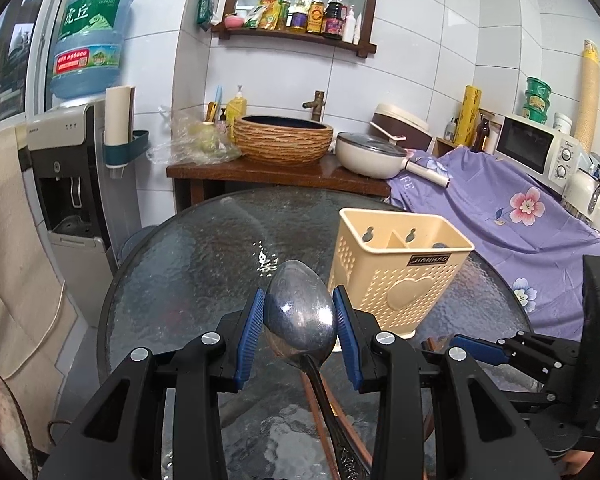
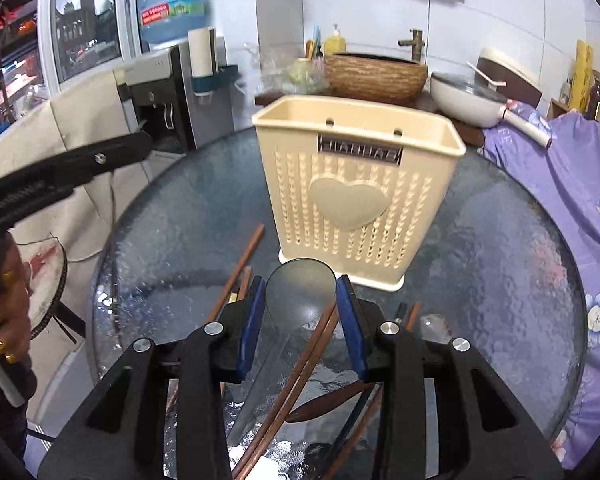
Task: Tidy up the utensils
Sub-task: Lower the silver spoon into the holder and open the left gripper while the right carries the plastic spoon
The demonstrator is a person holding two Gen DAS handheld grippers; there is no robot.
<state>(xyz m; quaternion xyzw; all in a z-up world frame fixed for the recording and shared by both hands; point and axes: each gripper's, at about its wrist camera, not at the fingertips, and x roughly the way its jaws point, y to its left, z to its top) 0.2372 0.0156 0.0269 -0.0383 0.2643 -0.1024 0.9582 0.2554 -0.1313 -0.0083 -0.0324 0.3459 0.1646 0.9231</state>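
My left gripper [image 1: 299,316] is shut on the bowl of a steel spoon [image 1: 300,312], held above the glass table [image 1: 188,264], just left of the cream utensil holder [image 1: 396,276]. My right gripper [image 2: 301,300] is shut on a translucent plastic spoon [image 2: 300,292] by its bowl, low over the table in front of the holder [image 2: 352,188]. Brown chopsticks [image 2: 240,268] and a dark wooden spoon [image 2: 324,402] lie on the glass under and beside my right gripper. The right gripper also shows in the left wrist view [image 1: 476,348].
A purple flowered cloth [image 1: 500,208] covers a counter to the right, with a microwave [image 1: 540,148] on it. A wooden stand with a woven basin [image 1: 284,136] and a white pan [image 1: 372,152] is behind the table. A water dispenser [image 1: 64,168] stands at left.
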